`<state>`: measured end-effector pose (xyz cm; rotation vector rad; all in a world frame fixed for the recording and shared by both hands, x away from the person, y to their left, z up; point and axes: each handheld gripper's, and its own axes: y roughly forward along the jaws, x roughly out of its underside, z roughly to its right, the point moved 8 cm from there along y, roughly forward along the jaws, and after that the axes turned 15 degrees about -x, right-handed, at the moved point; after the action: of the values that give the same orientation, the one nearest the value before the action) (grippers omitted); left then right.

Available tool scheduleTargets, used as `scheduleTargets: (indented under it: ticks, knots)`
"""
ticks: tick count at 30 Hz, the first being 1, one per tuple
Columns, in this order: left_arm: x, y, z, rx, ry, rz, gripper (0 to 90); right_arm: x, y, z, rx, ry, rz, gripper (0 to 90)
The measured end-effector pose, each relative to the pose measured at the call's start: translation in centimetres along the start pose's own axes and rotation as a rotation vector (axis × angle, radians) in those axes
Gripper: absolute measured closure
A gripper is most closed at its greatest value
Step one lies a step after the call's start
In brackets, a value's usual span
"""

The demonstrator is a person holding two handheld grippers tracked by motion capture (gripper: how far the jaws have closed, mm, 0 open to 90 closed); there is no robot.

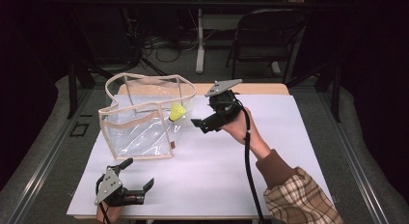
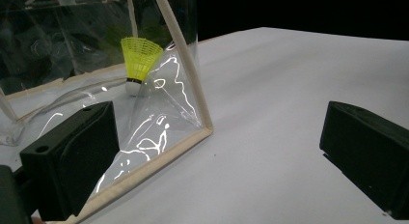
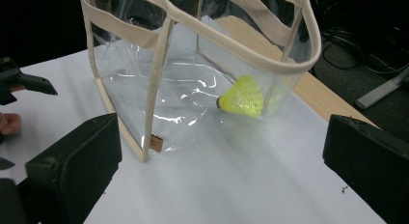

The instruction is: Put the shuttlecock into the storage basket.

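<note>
A clear plastic bag [image 1: 137, 132] with beige trim stands upright and open at the table's left middle. Inside it, against its right wall, lies a yellow shuttlecock [image 1: 177, 112]. My right gripper [image 1: 201, 113] hangs just right of the bag, jaws wide open and empty, facing the shuttlecock [image 3: 243, 97] through the bag's wall [image 3: 154, 89]. My left gripper [image 1: 139, 173] rests near the front left edge, open and empty, below the bag's front corner [image 2: 205, 130]. In the left gripper view the shuttlecock [image 2: 140, 60] stands cork-down behind the plastic. The left gripper's jaw tip [image 3: 29, 83] shows at the far left of the right gripper view.
A white sheet [image 1: 279, 151] covers the wooden table [image 1: 263, 89]. Behind the table stand a dark chair [image 1: 270, 35] and a white table leg [image 1: 199, 40], with cables on the floor [image 1: 159, 45]. A black cable [image 1: 250, 171] trails from my right gripper along the plaid sleeve.
</note>
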<state>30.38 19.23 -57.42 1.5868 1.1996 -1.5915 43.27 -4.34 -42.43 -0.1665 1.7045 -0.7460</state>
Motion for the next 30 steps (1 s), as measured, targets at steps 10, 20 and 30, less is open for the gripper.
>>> scheduleTargets:
  ticks: [10, 20, 30]
  knots:
    - [0.0, 0.0, 0.0, -0.002, 0.001, -0.003, 0.2, 2.9, -2.0, -1.2, 0.018, -0.002, 0.015, 0.0]
    - [0.0, 0.0, 0.0, 0.0, 0.001, -0.001, 0.2, 6.5, -3.2, -1.4, 0.046, 0.023, 0.026, 0.0]
    - [0.0, 0.1, -0.1, 0.0, -0.002, -0.001, 0.2, 10.5, -4.5, -1.5, 0.08, 0.062, 0.034, 0.0]
